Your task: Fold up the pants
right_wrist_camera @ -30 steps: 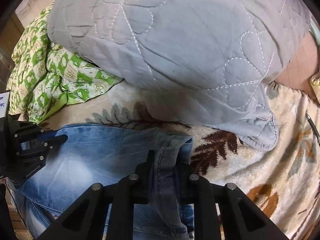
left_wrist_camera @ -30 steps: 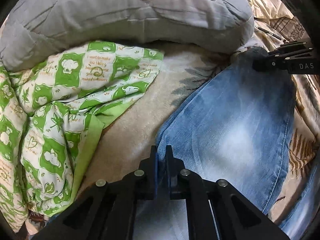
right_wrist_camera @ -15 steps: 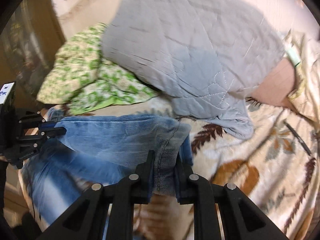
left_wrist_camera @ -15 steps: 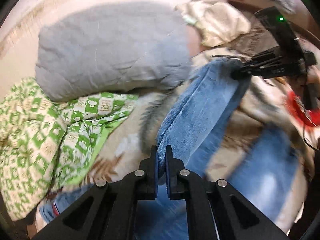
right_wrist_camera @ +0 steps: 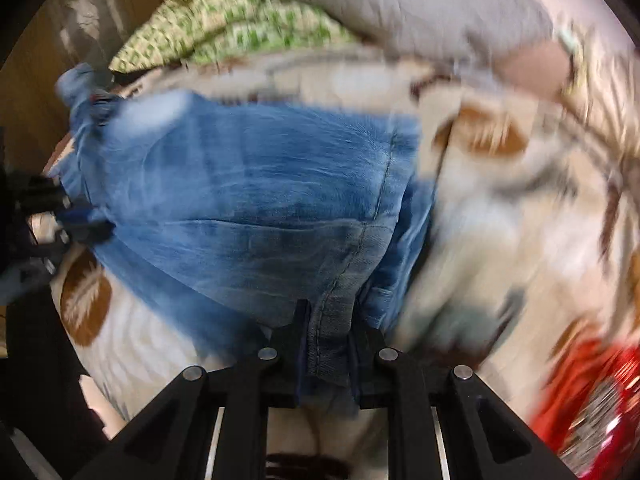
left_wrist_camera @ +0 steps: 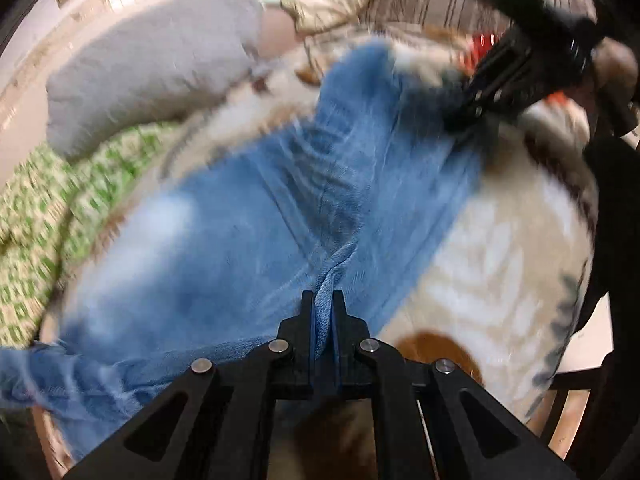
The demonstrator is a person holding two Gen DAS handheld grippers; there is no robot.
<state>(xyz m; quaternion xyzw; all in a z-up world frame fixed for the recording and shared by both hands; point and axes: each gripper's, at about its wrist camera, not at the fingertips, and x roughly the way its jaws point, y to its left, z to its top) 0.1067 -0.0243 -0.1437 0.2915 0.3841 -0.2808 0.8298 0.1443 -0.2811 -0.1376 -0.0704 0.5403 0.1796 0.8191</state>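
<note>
I see the pants (left_wrist_camera: 256, 216) in faded blue denim with paler washed patches. Under them the blanket (left_wrist_camera: 480, 248) is cream with brown and grey leaf prints. Toward its far edge lie a plain grey quilt (right_wrist_camera: 400, 0) and a green-and-white checked cloth (right_wrist_camera: 224, 20). My grippers are black.

Each camera sits just behind its own gripper and looks steeply down, close over the bed. Both views share the jeans (left_wrist_camera: 248, 216) mid-frame and the grey quilt (left_wrist_camera: 152, 68) along the top. The left view catches the other gripper (left_wrist_camera: 460, 120) at upper right; the right view has its counterpart (right_wrist_camera: 86, 228) at the left edge.
</note>
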